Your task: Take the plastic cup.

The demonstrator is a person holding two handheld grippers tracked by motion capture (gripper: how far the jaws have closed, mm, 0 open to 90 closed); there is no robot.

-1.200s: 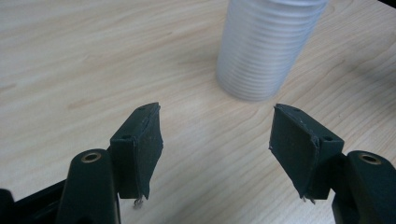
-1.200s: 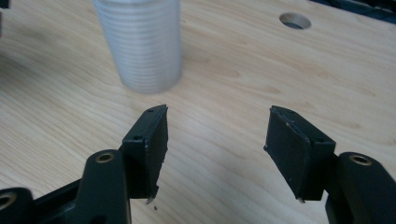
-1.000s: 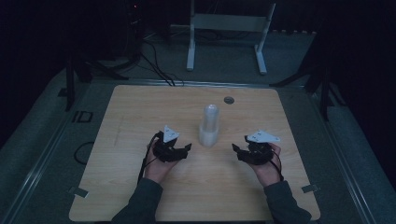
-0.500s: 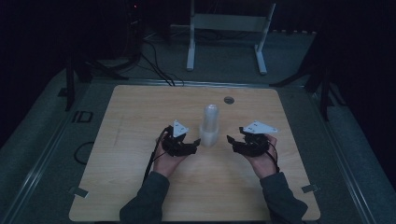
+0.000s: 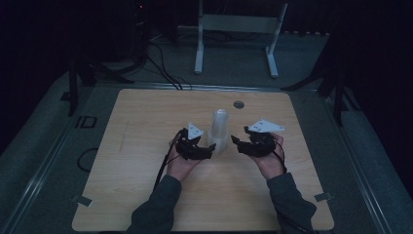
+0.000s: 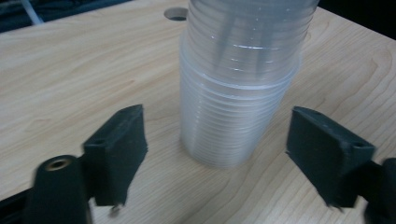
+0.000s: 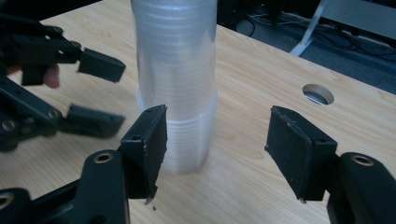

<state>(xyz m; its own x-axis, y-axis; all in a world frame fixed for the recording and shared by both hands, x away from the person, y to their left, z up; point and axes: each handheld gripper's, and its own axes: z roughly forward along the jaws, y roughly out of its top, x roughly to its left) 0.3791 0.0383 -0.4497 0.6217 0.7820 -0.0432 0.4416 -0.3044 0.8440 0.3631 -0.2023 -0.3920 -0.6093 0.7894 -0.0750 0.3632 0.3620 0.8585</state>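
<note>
In the high view, a stack of cups (image 5: 219,130) stands upright near the middle of the frame, on the table (image 5: 136,126). The left gripper (image 5: 207,147) lies just left of the stack's base, the right gripper (image 5: 235,142) just right of it, both slightly below centre. A round hole (image 5: 238,104) in the tabletop sits above and right of the stack. A stand (image 5: 234,34) occupies the floor beyond the table, top centre.

wooden table (image 5: 136,126) | round hole (image 5: 238,104) near far edge | white metal stand (image 5: 236,24) behind table
</note>
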